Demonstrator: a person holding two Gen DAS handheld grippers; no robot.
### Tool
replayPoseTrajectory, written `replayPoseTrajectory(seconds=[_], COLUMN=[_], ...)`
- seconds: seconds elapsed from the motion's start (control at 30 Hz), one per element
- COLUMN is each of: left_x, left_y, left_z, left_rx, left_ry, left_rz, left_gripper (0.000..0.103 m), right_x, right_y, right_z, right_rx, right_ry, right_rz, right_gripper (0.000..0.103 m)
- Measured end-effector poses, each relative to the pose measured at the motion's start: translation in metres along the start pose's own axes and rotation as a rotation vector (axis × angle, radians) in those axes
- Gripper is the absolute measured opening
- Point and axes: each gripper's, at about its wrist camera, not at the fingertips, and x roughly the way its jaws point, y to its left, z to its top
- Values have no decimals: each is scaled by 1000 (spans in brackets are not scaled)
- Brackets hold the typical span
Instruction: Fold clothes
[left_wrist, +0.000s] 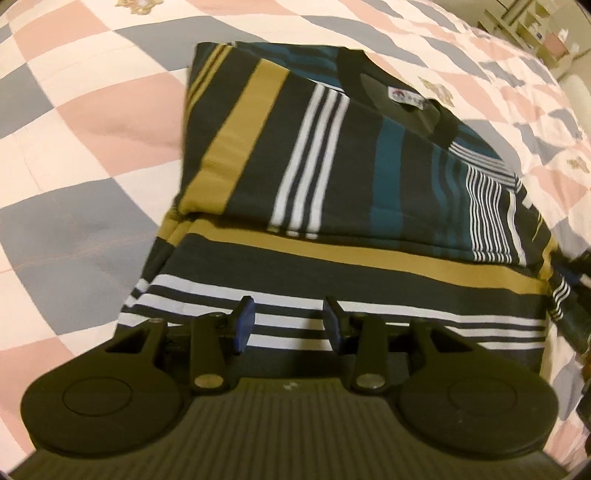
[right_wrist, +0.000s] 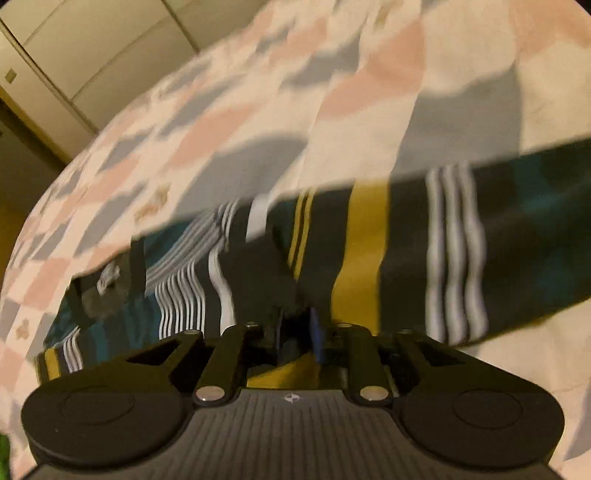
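While the striped shirt (left_wrist: 332, 177) lies folded on the bed (left_wrist: 92, 147), the left gripper (left_wrist: 288, 325) fingers stand apart, holding nothing. Right gripper (right_wrist: 297, 336) fingers pinch shirt fabric.

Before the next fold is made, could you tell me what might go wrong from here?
The left gripper is open over the striped shirt, so that end is unheld and may lag or drag on the checked bedspread. The right gripper looks nearly shut with fabric bunched between its fingers; a pull from that side alone could skew the folded layers. The right view is blurred, so its grip is uncertain.
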Motion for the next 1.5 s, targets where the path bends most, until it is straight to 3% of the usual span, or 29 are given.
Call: replayPoseTrajectory(seconds=[0.1, 0.13, 0.2, 0.27, 0.37, 0.4, 0.43, 0.6, 0.83, 1.0, 1.23, 1.27, 1.33, 1.5], left_x=[8, 11, 15, 14, 18, 19, 20, 25, 43, 58, 69, 69, 69, 62], left_y=[-17, -23, -37, -50, -72, -80, -88, -128, -202, -261, -301, -302, -299, -272], left_z=[3, 4, 6, 5, -4, -7, -10, -14, -9, 2, 25, 27, 29, 34], left_rx=[42, 57, 87, 115, 149, 161, 172, 228, 326, 416, 448, 447, 444, 399], left_ry=[8, 15, 24, 23, 45, 53, 60, 72, 78, 55, 35, 35, 36, 39], left_rz=[8, 17, 27, 17, 17, 20, 21, 6, -30, -64, -65, -65, -61, -42], left_gripper=[35, 35, 35, 37, 40, 40, 40, 40, 41, 44, 46, 46, 46, 46], right_x=[8, 19, 36, 22, 0, -3, -6, -49, -121, -142, -137, -136, -132, -143], right_y=[1, 1, -9, -25, -44, -55, -71, -184, -303, -342, -373, -376, -374, -325], right_z=[-2, -4, -7, -5, -8, -12, -15, -25, -18, -15, -7, -6, 0, 20], right_rx=[-46, -64, -28, 85, 117, 131, 159, 493, 701, 743, 822, 828, 784, 544], right_ry=[57, 119, 195, 154, 131, 148, 152, 53, -191, -273, -310, -317, -285, -289], right_rz=[126, 92, 24, 89, 157, 134, 107, 24, -107, -126, -88, -67, -72, -224], right_gripper=[19, 19, 1, 7, 31, 39, 38, 41, 49, 55, 55, 53, 13, 10])
